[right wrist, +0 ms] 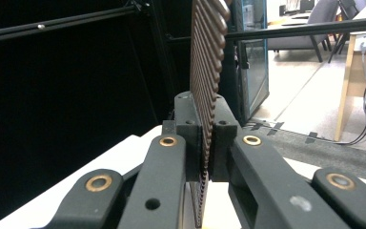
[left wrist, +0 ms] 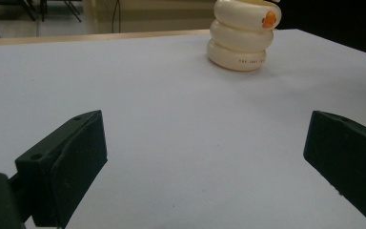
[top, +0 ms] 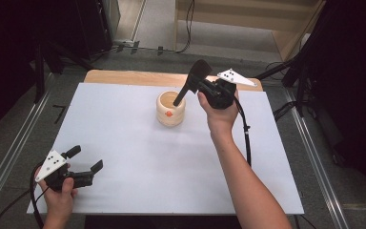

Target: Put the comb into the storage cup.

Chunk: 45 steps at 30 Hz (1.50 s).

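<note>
Between my right claw's [top: 196,82] jaws sits a dark slotted spatula [top: 189,85], clenched flat at the blade. From the right gripper view the ribbed blade [right wrist: 208,62] stands edge-on, pads pressed on both faces, blade rising above the jaws and running on below them. High view: spatula hangs tilted, wide end up by the claw, handle end angled down-left into the mouth of the cream cup [top: 170,109]. Can't tell whether the tip touches the cup's inside. Cup is upright just below-left of the right claw, ribbed in three stacked rings, orange mark [top: 169,113] on its side, standing on the white surface [top: 138,157]. Right hand [top: 219,112] wraps the gripper body, grey plate on top, cable trailing down along the forearm.

Left claw [top: 86,160] is well apart from all that, low at the near-left corner of the surface, released, jaws spread wide with nothing between them. Left gripper view looks across bare surface [left wrist: 171,143] between both jaws to the cup [left wrist: 242,40] far ahead, slightly right of centre. Left hand [top: 59,193] holds that gripper level just over the surface.
</note>
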Each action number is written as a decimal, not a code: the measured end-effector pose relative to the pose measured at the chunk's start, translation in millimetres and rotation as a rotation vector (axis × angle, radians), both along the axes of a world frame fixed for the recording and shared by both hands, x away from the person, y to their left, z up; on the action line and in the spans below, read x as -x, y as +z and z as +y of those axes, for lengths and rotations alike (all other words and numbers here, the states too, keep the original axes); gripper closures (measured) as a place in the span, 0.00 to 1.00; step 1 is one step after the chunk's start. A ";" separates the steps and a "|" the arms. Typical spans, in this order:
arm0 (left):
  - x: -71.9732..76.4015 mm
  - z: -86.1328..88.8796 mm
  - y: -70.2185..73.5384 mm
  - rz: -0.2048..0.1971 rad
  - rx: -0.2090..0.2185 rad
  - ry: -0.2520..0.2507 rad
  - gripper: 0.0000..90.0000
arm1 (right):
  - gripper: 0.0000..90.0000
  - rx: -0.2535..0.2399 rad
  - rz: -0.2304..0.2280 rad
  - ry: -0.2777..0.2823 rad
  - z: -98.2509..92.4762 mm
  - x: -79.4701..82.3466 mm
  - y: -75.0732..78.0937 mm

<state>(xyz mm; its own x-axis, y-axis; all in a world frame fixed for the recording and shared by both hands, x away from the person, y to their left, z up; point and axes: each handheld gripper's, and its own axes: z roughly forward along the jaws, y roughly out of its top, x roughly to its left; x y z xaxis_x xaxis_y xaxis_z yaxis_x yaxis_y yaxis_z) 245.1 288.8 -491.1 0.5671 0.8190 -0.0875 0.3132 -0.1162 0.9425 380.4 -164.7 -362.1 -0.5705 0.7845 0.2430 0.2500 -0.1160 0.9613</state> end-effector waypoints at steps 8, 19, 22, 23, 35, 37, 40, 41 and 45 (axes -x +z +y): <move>0.4 0.1 0.0 -0.004 0.007 -0.001 0.01 | 0.94 0.013 -0.025 -0.018 4.6 -7.4 -4.5; 0.3 0.0 -0.1 -0.003 0.003 -0.004 0.01 | 0.94 0.038 -0.024 -0.004 15.1 -18.2 -21.6; 0.2 0.2 0.0 -0.001 0.000 -0.006 0.01 | 0.94 0.039 -0.024 0.007 18.9 -20.0 -25.9; -0.1 0.3 0.0 0.001 -0.001 -0.007 0.01 | 0.94 0.036 -0.023 0.009 19.9 -20.9 -27.5; -1.0 0.7 -0.3 0.002 0.006 -0.011 0.01 | 0.94 0.058 0.011 0.012 28.9 -29.0 -47.7; -1.0 0.9 -0.3 0.002 0.005 -0.010 0.01 | 0.94 0.057 0.019 0.011 29.8 -29.4 -50.7; -1.1 0.8 -0.3 0.003 0.005 -0.011 0.01 | 0.94 0.050 0.034 0.014 31.4 -30.4 -55.6; -1.1 0.8 -0.3 0.002 0.005 -0.011 0.01 | 0.94 0.044 0.039 0.015 31.7 -30.7 -57.6; -1.1 0.8 -0.3 0.002 0.004 -0.011 0.01 | 0.94 0.028 0.061 0.005 31.4 -32.5 -65.7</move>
